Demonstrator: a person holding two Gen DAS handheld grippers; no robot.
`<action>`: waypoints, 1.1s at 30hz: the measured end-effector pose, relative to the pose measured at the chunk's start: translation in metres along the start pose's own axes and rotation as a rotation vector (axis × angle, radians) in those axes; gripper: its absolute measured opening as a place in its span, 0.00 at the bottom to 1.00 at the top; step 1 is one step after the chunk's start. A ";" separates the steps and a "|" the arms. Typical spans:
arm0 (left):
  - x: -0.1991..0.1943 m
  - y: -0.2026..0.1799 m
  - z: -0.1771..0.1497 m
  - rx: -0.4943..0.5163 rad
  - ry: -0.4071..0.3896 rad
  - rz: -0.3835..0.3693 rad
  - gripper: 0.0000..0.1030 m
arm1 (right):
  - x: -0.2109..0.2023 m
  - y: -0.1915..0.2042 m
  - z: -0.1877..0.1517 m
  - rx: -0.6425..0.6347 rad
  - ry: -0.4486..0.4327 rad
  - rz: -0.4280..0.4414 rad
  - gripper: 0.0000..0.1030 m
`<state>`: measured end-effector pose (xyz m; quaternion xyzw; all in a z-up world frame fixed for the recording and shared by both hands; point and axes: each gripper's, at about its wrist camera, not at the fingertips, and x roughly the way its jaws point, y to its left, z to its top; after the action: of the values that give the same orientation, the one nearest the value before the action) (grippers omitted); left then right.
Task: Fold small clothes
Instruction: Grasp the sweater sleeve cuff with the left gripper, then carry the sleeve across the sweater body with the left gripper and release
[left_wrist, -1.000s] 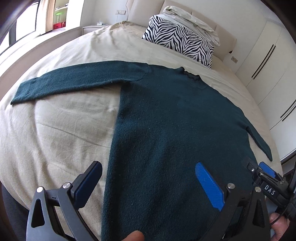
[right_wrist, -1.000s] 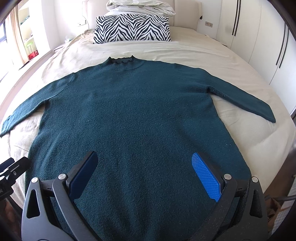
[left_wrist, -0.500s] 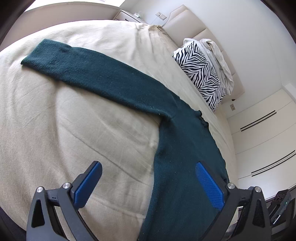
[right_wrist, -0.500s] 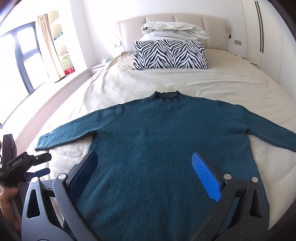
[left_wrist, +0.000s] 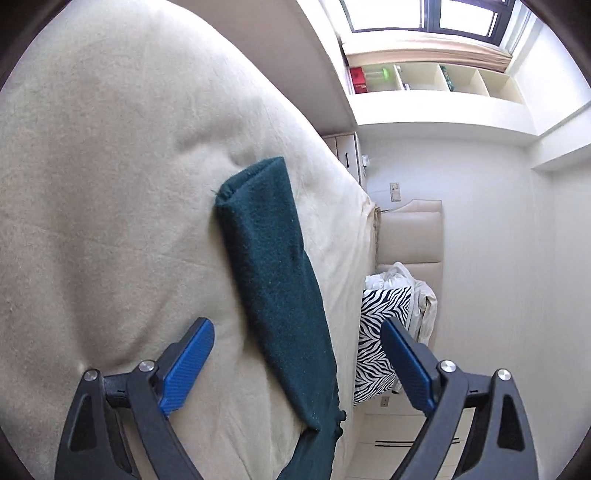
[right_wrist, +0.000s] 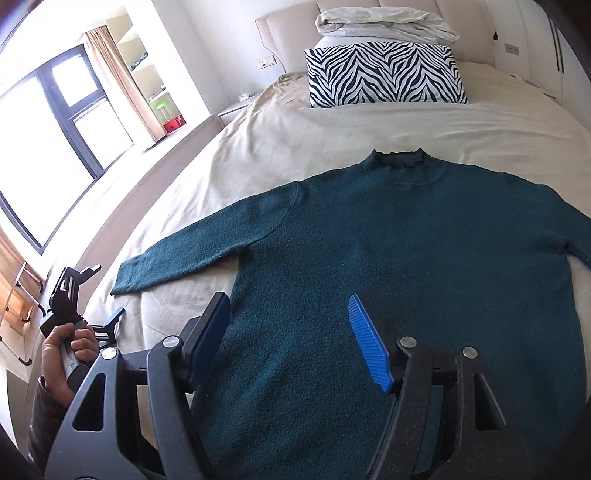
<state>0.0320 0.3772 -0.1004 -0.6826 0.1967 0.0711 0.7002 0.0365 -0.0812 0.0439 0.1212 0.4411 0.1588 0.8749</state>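
Left tool (left_wrist: 297, 363), fingers spread and empty, has swung out over the sweater (right_wrist: 388, 280)'s left sleeve (left_wrist: 273, 280) near its cuff; right tool (right_wrist: 291, 343) hovers released over the hem, so the sleeve fold begins.

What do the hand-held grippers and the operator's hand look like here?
Both the left hand-held gripper and the right hand-held gripper have black triangular cut-out frames with silver bolts and ribbed blue finger pads. The bare left hand grips a black handle, with a dark sleeve at the wrist.

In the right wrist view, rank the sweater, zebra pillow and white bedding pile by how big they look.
1. Sweater, by far the largest.
2. Zebra pillow.
3. White bedding pile.
The pillow and bedding lie farther off, so true sizes stay unsure.
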 end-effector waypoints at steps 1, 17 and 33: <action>0.001 0.000 0.004 -0.014 -0.026 -0.005 0.91 | 0.002 0.002 0.000 -0.001 0.001 0.004 0.63; 0.094 -0.129 -0.040 0.530 0.071 0.068 0.02 | 0.014 -0.067 -0.005 0.119 0.007 -0.007 0.64; 0.010 -0.034 -0.018 0.084 -0.133 0.053 0.98 | 0.029 -0.119 -0.026 0.238 0.059 -0.025 0.66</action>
<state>0.0502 0.3557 -0.0726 -0.6409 0.1708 0.1263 0.7377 0.0523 -0.1779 -0.0350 0.2139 0.4840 0.0980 0.8428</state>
